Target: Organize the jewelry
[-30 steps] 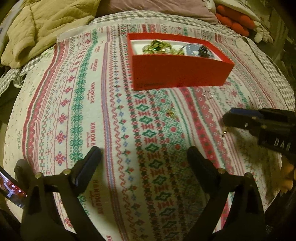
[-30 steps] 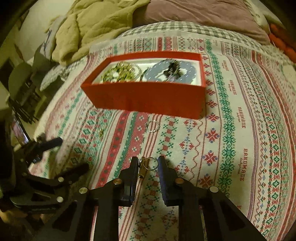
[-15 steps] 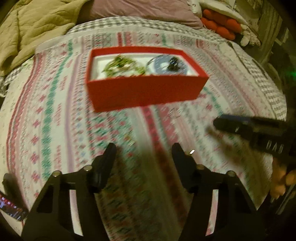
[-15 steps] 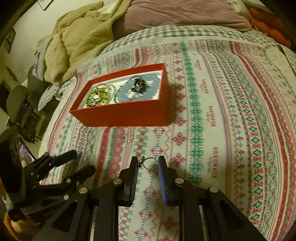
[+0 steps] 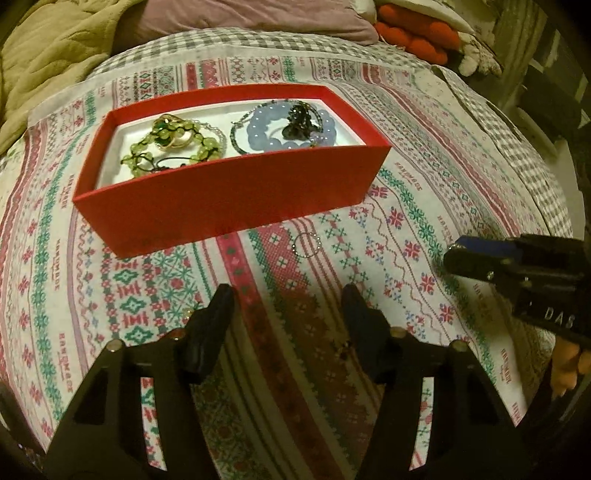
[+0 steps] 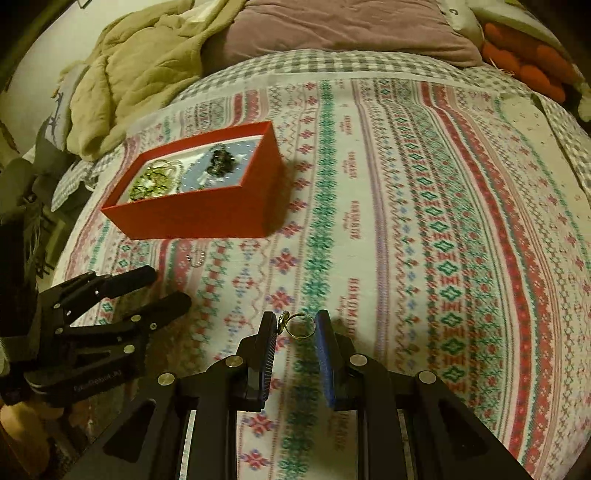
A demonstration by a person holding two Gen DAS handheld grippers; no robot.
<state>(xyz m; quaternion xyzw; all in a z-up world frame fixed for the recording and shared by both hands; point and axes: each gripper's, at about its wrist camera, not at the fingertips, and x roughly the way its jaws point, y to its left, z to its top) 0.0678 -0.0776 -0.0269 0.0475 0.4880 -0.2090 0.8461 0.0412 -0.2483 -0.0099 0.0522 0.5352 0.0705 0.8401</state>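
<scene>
A red box (image 5: pixel 229 199) stands on the patterned cloth and holds a green bead bracelet (image 5: pixel 173 144) and a blue bead bracelet (image 5: pixel 291 129). The box (image 6: pixel 192 218) sits far left in the right wrist view. My right gripper (image 6: pixel 295 326) is shut on a small gold ring (image 6: pixel 302 325), held above the cloth. A thin hoop (image 5: pixel 306 244) lies on the cloth in front of the box. My left gripper (image 5: pixel 286 306) hovers just short of the hoop, open, with nothing between its fingers. A tiny dark piece (image 5: pixel 345 347) lies by its right finger.
The patterned cloth (image 6: pixel 443 221) covers a bed, with a bare stretch right of the box. A beige blanket (image 6: pixel 140 74) and a mauve pillow (image 6: pixel 343 29) lie behind. Orange cushions (image 5: pixel 410 33) sit at the back right. The right gripper (image 5: pixel 517 273) shows at the left view's right edge.
The left gripper's jaws narrowed and it moved closer to the box and the hoop. The right gripper carried the ring away to the right of the box.
</scene>
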